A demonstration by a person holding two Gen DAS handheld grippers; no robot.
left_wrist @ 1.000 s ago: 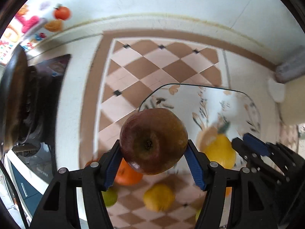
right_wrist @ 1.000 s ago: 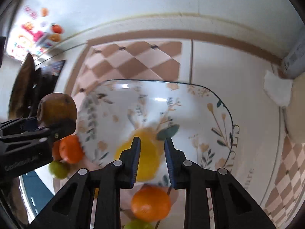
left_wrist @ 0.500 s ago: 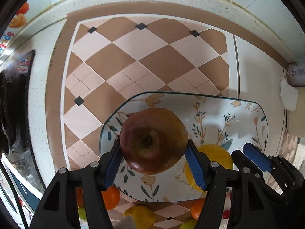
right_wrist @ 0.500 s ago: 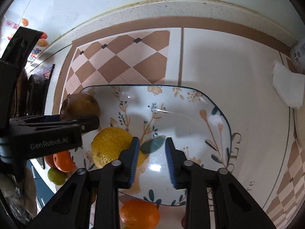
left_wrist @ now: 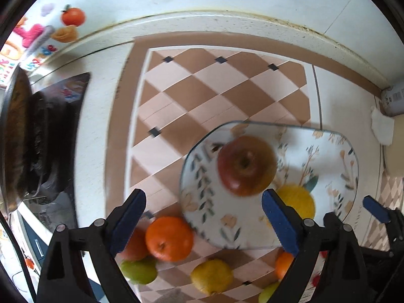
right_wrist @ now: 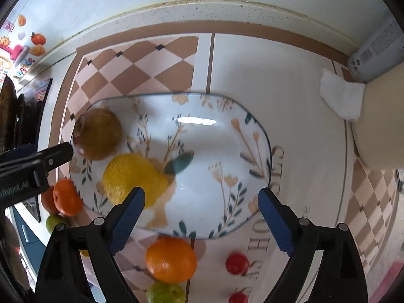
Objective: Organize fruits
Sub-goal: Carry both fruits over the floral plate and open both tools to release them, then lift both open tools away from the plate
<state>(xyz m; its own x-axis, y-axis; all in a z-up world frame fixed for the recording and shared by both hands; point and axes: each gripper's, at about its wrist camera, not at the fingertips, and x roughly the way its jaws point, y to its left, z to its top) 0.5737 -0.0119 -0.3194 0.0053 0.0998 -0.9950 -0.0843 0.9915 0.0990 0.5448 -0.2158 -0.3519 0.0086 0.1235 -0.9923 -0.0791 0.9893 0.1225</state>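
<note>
A red-brown apple [left_wrist: 246, 165] lies free on the flowered plate [left_wrist: 328, 151], beside a yellow lemon [left_wrist: 299, 199]. My left gripper [left_wrist: 203, 202] hangs above the plate's left edge, its jaws opening with nothing between them. In the right wrist view the same apple [right_wrist: 98, 133] and lemon [right_wrist: 131, 176] sit at the left of the plate [right_wrist: 202, 139]. My right gripper [right_wrist: 200, 197] is over the plate's near part, its jaws also opening and empty. Loose on the mat are an orange [right_wrist: 170, 258], a green fruit [right_wrist: 165, 293] and small red fruits [right_wrist: 236, 263].
More fruit lies left of the plate: an orange [left_wrist: 169, 238], a green fruit [left_wrist: 139, 270] and a yellow one [left_wrist: 212, 276]. A dark pan on a stove [left_wrist: 30, 139] stands at far left. A white tissue [right_wrist: 341, 98] and a grey container [right_wrist: 376, 53] sit at the back right by the wall.
The left gripper has opened and let go of the apple, which now rests on the plate. The right gripper, shut before, now stands wide.
</note>
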